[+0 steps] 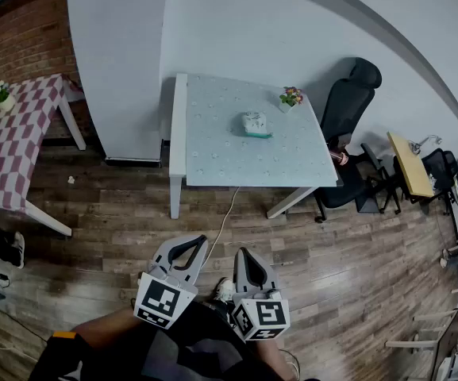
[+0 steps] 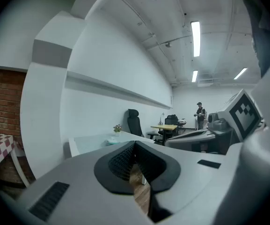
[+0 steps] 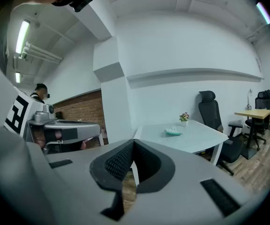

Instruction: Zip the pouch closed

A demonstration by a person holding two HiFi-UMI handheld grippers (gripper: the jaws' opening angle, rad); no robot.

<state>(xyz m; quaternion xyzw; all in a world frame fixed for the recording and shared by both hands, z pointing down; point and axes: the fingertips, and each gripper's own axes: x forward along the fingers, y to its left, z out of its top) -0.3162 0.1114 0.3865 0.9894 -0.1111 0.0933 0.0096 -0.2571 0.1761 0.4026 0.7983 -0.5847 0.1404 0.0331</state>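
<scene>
While the person is standing back on the wooden floor (image 1: 117, 213), the two grippers are hovering side by side at the near edge of the head view, just beside each other and pointing toward the table ahead. The left gripper (image 1: 200, 241) is clenched on nothing, its ribbed pads meeting at the tips in its own view. The right gripper (image 1: 240, 252) is likewise pressing its jaws together with nothing between them. A thin pale cable (image 1: 227, 213) is running across the planks from near the grippers toward the table's front edge. Beyond it, the pale table (image 1: 213, 165) is standing well apart from both grippers. The pouch (image 1: 254, 124) is lying on its top toward the far side, a small whitish and teal thing, too small here to tell whether its zip is open or closed. A small potted plant (image 1: 290, 98) is sitting near the table's far right corner, close to the pouch but apart from it. Off to the left, a checked table (image 1: 14, 145) in red and white is standing before a brick wall (image 1: 22, 46), and a white pillar (image 1: 117, 62) is rising between the two tables. A black office chair (image 1: 352, 94) is sitting at the pale table's right side, with a yellow desk (image 1: 411, 163) standing farther right.
</scene>
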